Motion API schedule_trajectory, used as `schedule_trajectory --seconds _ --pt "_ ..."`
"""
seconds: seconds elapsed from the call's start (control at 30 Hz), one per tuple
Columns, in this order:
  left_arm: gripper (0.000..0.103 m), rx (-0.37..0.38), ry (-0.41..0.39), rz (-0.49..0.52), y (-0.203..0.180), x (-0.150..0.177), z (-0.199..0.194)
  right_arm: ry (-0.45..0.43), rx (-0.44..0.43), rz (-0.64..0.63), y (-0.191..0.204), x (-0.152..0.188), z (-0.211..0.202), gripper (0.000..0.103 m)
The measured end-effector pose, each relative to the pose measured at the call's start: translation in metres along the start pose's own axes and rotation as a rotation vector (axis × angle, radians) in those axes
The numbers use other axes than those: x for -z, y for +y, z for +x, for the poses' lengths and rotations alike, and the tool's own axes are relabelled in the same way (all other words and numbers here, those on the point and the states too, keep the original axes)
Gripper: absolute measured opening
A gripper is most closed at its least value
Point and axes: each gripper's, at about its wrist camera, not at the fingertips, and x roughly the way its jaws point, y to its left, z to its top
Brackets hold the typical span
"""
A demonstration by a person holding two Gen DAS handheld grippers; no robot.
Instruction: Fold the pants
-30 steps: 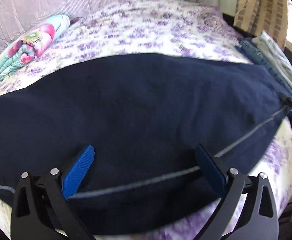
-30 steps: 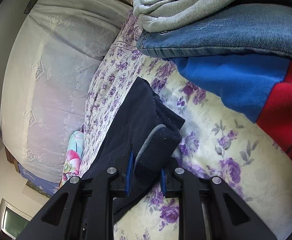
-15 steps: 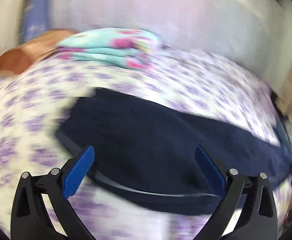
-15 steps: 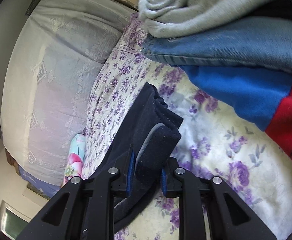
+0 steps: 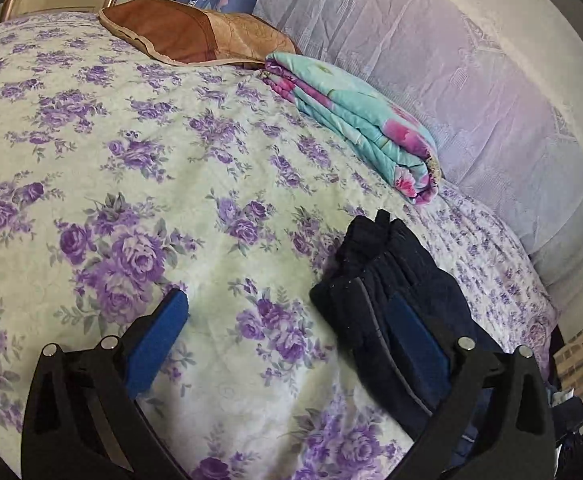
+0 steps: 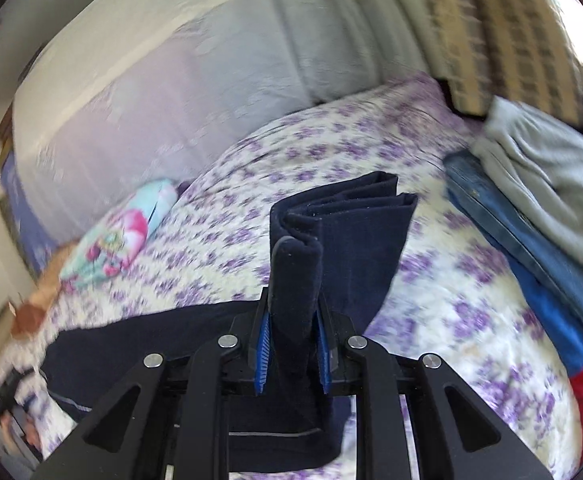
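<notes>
The navy pants point(image 6: 355, 240) had been lifted at one end: where a second before that end lay flat on the floral bedspread point(image 5: 131, 184), pinched low, it now stood raised above the bed with its layered edges fanned out ahead of the right gripper point(image 6: 291, 344). That gripper was clamped on a folded thickness of the dark cloth, its blue pads pressed against both sides. The rest of the garment trailed down to the left and lay on the bed. This looked like the start of carrying one end over toward the other, so the lengthwise fold seemed done and the crosswise fold under way.

The left gripper point(image 5: 291, 332) had swung away from the middle of the pants, which filled its view a second earlier, to the opposite end. Its fingers stood wide apart and held nothing; the right-hand pad point(image 5: 415, 344) lay over or just beside the bunched end of the pants point(image 5: 391, 276), while the other hovered above bare bedspread. Whether the pad touched the cloth was unclear.

Farther off lay a folded turquoise floral quilt point(image 5: 355, 120) and a brown pillow point(image 5: 195, 36) near the headboard side. Beside the raised end, a stack of clothes point(image 6: 531, 208) sat with grey on top, then denim, blue and red.
</notes>
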Motion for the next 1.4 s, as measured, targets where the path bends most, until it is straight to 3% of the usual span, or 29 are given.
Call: schedule_trajectory --seconds 0.17,0.37,0.47,0.67,0.87,1.03,1.1,1.13,1.17,1.2,1.3,1.4 --pt "0.098 0.053 -0.019 -0.034 0.008 0.001 -0.003 0.049 -0.040 -0.286 0.088 0.014 0.013 0.020" --pt "0.098 0.062 -0.022 -0.030 0.008 0.001 -0.002 0.198 -0.139 -0.502 0.170 0.075 0.049 0.020" --pt "0.098 0.074 -0.025 -0.033 0.010 0.002 -0.003 0.199 -0.110 -0.552 0.179 0.090 0.050 0.020" --pt "0.098 0.078 -0.027 -0.036 0.011 0.002 -0.004 0.113 -0.139 -0.552 0.190 0.070 0.021 0.020" --pt "0.098 0.071 -0.024 -0.031 0.010 0.003 -0.004 0.216 -0.182 -0.598 0.200 0.098 0.043 0.020" --pt "0.098 0.071 -0.021 -0.006 0.003 0.004 -0.007 0.246 -0.191 -0.598 0.197 0.106 0.050 0.021" --pt "0.098 0.120 -0.044 0.007 -0.006 0.007 -0.019 0.272 -0.204 -0.628 0.200 0.109 0.052 0.027" --pt "0.098 0.139 -0.048 0.017 -0.012 0.009 -0.023 0.287 -0.223 -0.642 0.202 0.112 0.051 0.039" --pt "0.098 0.166 -0.043 0.038 -0.022 0.013 -0.026 0.314 -0.252 -0.656 0.205 0.115 0.051 0.061" --pt "0.098 0.201 -0.017 0.080 -0.039 0.019 -0.026 0.328 -0.274 -0.679 0.207 0.117 0.049 0.066" --pt "0.098 0.297 0.107 0.236 -0.095 0.043 -0.016 0.360 -0.306 -0.740 0.211 0.117 0.044 0.070" --pt "0.098 0.348 0.183 0.419 -0.152 0.074 -0.007 0.401 -0.412 -0.652 0.194 0.093 0.032 0.069"
